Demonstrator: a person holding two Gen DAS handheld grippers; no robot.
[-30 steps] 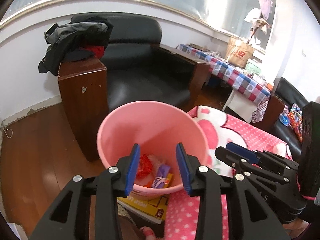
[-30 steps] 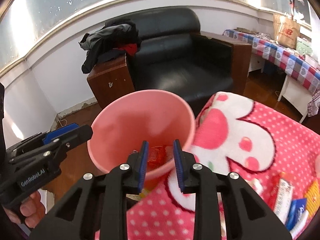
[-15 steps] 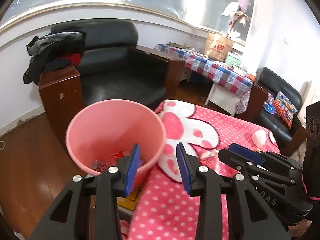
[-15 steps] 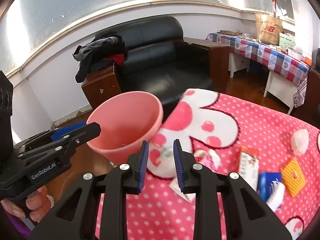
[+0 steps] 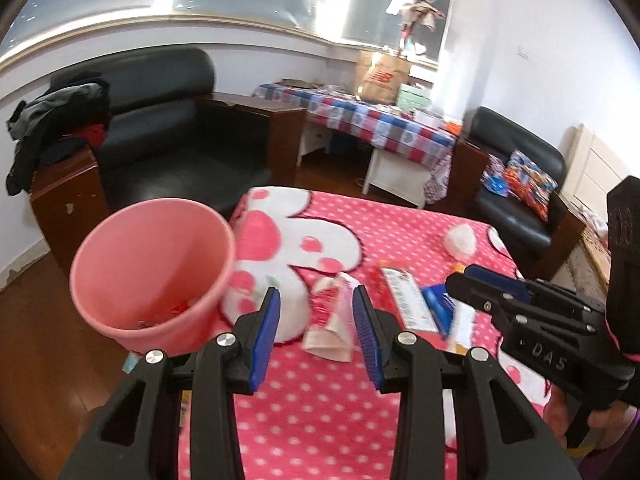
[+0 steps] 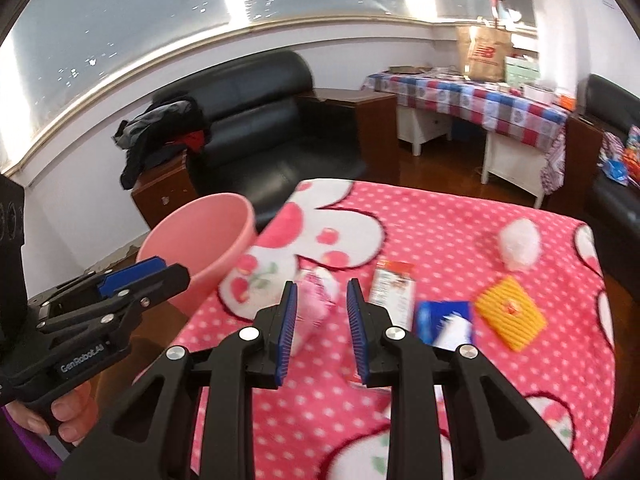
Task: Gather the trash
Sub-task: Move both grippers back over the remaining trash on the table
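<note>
I take the pink bin [image 5: 152,276] as my landmark; it stands at the left edge of the pink polka-dot blanket [image 5: 320,412], touching the white patch, with a few scraps of red wrapper in its bottom. My left gripper [image 5: 316,330] hangs over the blanket just right of the bin, its blue pads apart and gripping nothing; a crumpled pink-and-white wrapper [image 5: 334,320] lies on the blanket, showing in the gap between them. My right gripper [image 6: 322,332] is further right of the bin, its pads set narrower but also empty, with that same wrapper lying beyond the tips. The rest of the trash sits on the blanket to the right of the bin, well apart from it: a red-and-white packet [image 6: 394,292], a blue packet [image 6: 444,320] just beyond it, a yellow square [image 6: 510,314] further still, and a white wad [image 6: 520,248] farthest out. Behind the bin is a black armchair [image 5: 168,136] with dark clothes [image 5: 52,128] heaped on its wooden arm.
</note>
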